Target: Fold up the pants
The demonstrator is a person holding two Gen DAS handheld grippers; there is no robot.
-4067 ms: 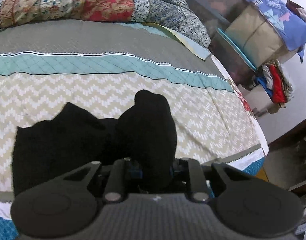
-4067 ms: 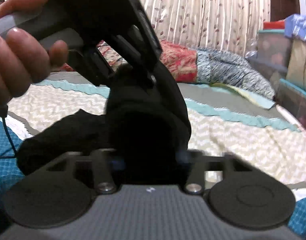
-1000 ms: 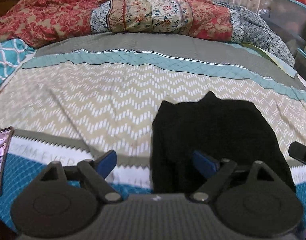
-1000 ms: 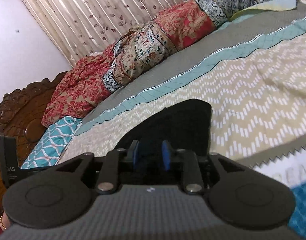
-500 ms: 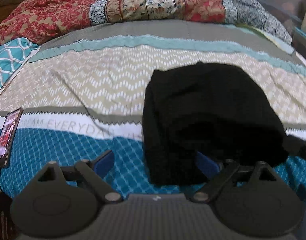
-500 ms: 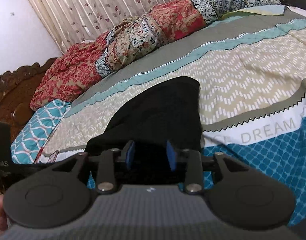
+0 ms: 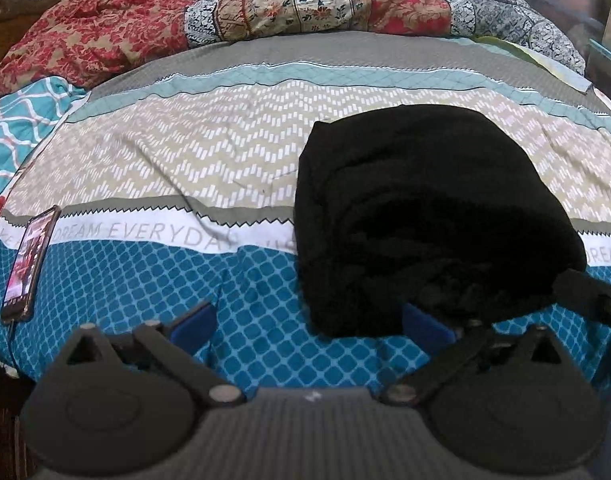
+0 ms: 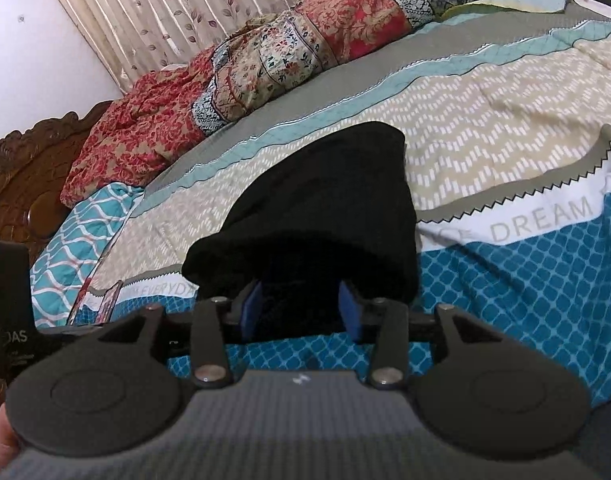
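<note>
Lying in a soft, rounded bundle, the folded black fabric pants [image 7: 429,216] rest on the quilted bedspread [image 7: 185,160], across its beige zigzag band, the white lettered strip and the near blue diamond-patterned band. In the left wrist view they sit right of centre, and their near edge reaches down to the right blue pad of the left gripper [image 7: 309,326]. That gripper has just been opening and now stands spread wide: its left pad hangs over bare blue bedspread, its right pad sits just at the pants' near edge, and neither presses on the cloth. In the right wrist view the pants [image 8: 325,208] rise away from the camera as a dark wedge, with their near end between the blue pads of the right gripper [image 8: 301,312]. Its jaws have also just been opening; they stand partly apart with black cloth between them, and the dark fabric hides whether the pads touch it. A black part of the right gripper shows at the right edge of the left view, beside the pants. A smartphone with a lit screen [image 7: 29,264] lies well to the left on the bedspread. Along the far side lies a crumpled red and cream floral patchwork quilt [image 7: 305,4], and a teal patterned cloth [image 7: 17,120] sits far left. A beige leaf-print curtain [image 8: 185,8] hangs behind, beside a carved dark wooden headboard [image 8: 29,168].
</note>
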